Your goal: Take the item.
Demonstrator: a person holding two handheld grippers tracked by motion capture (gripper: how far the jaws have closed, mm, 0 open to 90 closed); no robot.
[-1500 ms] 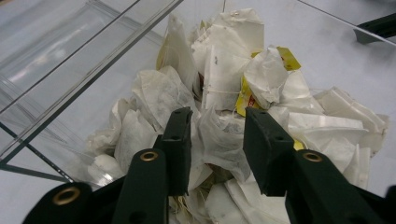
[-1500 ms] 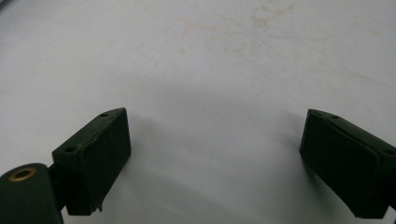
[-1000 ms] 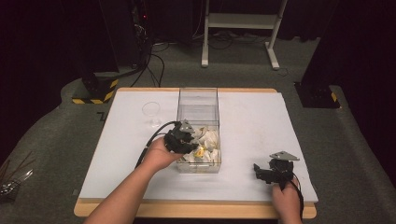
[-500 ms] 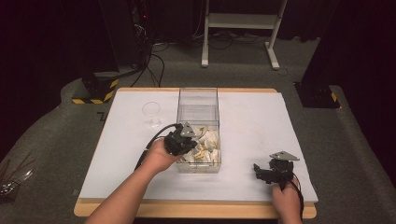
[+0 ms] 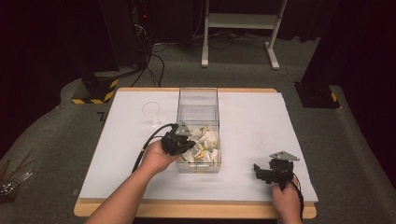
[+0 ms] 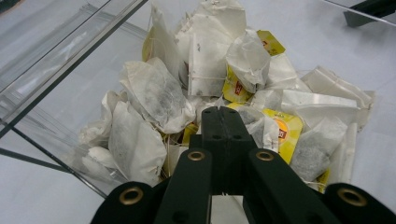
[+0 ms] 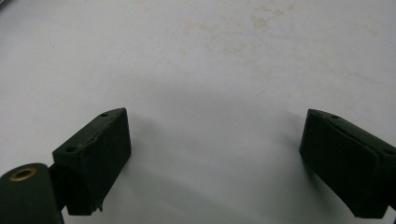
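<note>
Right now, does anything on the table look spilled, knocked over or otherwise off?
Nothing stands out. The tea bags lie in a loose heap at the near end of the clear box, none on the table. The glass stands upright left of the box.

Box (image 5: pixel 198 105) – clear glossy plastic, smooth walls. Tea bags (image 6: pixel 201 88) – thin matt paper, crinkled, with glossy yellow paper tags. Tabletop (image 5: pixel 261 126) – smooth matt white sheet, faint stains; wood shows along its near edge. Gripper jaws – matt black plastic, brass-coloured metal rivets; the right gripper's (image 7: pixel 215 158) pads (image 7: pixel 100 154) look slightly rough. Glass (image 5: pixel 151 112) near the far-left corner – clear, glossy.
</note>
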